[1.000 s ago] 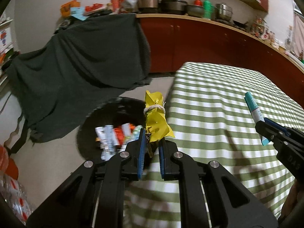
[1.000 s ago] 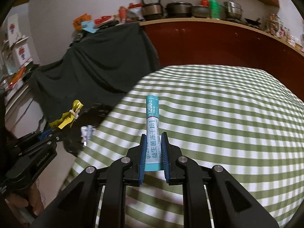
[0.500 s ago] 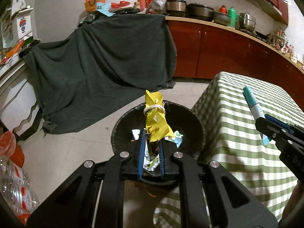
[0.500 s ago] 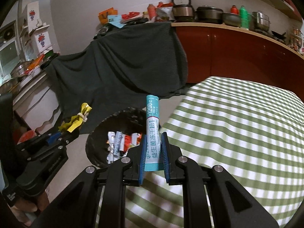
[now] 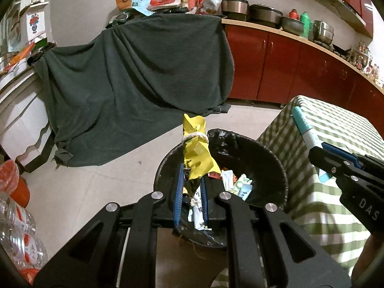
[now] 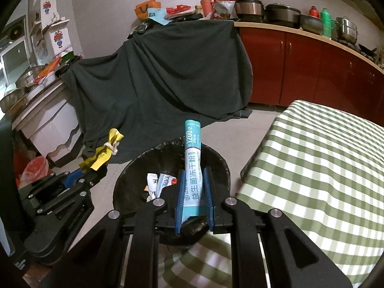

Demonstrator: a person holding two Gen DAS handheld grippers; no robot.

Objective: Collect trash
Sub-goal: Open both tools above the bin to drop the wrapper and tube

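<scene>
While both tools hang over the black trash bin (image 5: pixel 276 165), the left hand-held gripper (image 5: pixel 191 192) is clamped on a crumpled yellow wrapper (image 5: pixel 196 153) tied with white string, which stands upright between the blue pads. The right hand-held gripper (image 6: pixel 194 196) is clamped on a teal-and-white sachet (image 6: pixel 192 158), also upright, with its lower end between the pads. Inside the bin, which is lined with a black bag, lie several discarded wrappers (image 5: pixel 237 184). To the right of the bin stands the desk (image 6: pixel 324 168), covered in a green-and-white checked cloth. A dark cloth (image 5: pixel 134 84) drapes the furniture behind.
</scene>
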